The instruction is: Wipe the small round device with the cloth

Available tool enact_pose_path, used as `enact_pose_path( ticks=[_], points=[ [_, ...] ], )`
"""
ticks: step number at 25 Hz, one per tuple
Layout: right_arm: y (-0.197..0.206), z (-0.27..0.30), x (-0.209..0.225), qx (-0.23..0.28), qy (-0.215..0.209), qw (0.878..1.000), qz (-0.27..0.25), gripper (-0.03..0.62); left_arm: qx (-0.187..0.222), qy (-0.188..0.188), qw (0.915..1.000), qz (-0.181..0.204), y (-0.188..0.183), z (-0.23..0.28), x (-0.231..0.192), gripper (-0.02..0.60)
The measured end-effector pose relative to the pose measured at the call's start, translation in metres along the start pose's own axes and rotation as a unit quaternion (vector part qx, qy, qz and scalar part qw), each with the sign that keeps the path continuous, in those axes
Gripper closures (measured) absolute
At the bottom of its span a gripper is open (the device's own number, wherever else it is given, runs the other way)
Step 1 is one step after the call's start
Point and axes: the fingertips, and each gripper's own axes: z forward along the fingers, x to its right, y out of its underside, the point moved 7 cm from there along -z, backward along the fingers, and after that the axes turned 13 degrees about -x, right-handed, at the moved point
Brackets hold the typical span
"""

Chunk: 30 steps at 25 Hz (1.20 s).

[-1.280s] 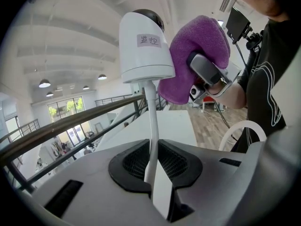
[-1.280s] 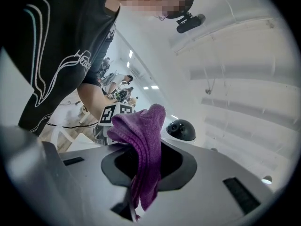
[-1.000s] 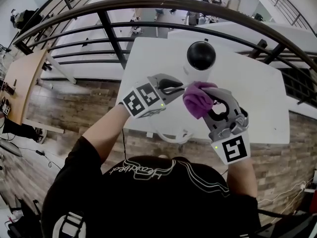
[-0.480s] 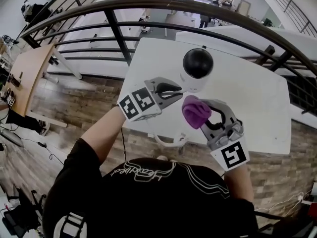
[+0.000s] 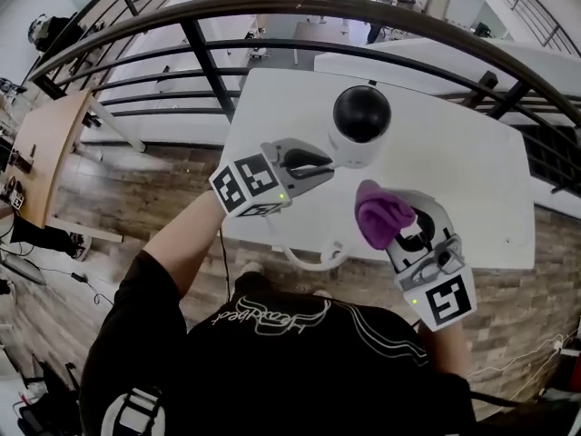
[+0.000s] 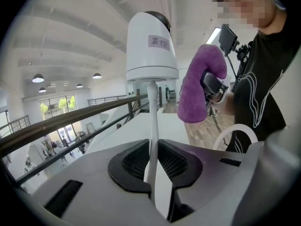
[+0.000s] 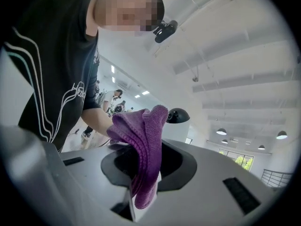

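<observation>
A: Where's the device (image 5: 360, 121)?

B: Upright on the white table (image 5: 454, 171). Black dome on top, white body under it. A dark railing (image 5: 272, 7) curves past on the device's far side.

A: L gripper (image 5: 320, 163)?

B: Just beside the device, on its left in the head view, tips aimed at its base. In the left gripper view the jaws are nearly together, pinched on a thin white cord (image 6: 152, 121) that runs straight up to the device's underside.

A: So it's got the cord, not the body?

B: Right, pads on the cord only. The device's body sits above the jaws, w/ nothing pressing on it.

A: And the R gripper (image 5: 392, 225)?

B: On the near side of the device, toward the person and a bit to the right. Its jaws are clamped on the purple cloth (image 5: 378, 214), which bunches up out of them in a rounded wad.

A: Cloth on the device?

B: No. Bare table shows btwn the cloth and the device in the head view. In the right gripper view the dome only peeks out behind the wad.

A: Anything else nr the device?

B: More white cord loops off the table edge on the device's near side.
</observation>
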Motion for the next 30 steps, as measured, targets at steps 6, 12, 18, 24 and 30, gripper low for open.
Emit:
enact_pose_path(
  ticks=[6, 12, 18, 24, 30],
  points=[
    [-0.026, 0.003, -0.015, -0.045, 0.116, 0.992, -0.001, 0.533, 0.03, 0.08, 0.9963, 0.006, 0.003, 0.005, -0.011, 0.523],
    [-0.062, 0.019, -0.036, -0.103, 0.251, 0.962, 0.019, 0.533, 0.035, 0.156, 0.9869, 0.023, 0.011, -0.004, -0.023, 0.523],
    [-0.097, 0.025, -0.049, -0.13, 0.342, 0.93, 0.019, 0.533, 0.035, 0.214, 0.9759, 0.024, 0.008, -0.008, -0.03, 0.523],
    [-0.103, 0.022, -0.052, -0.139, 0.37, 0.918, 0.034, 0.533, 0.016, 0.245, 0.9679, 0.055, 0.005, -0.008, -0.029, 0.521],
    [-0.108, 0.034, -0.048, -0.165, 0.395, 0.903, 0.03, 0.533, 0.008, 0.284, 0.9561, 0.073, 0.003, -0.002, -0.036, 0.512]
  ],
)
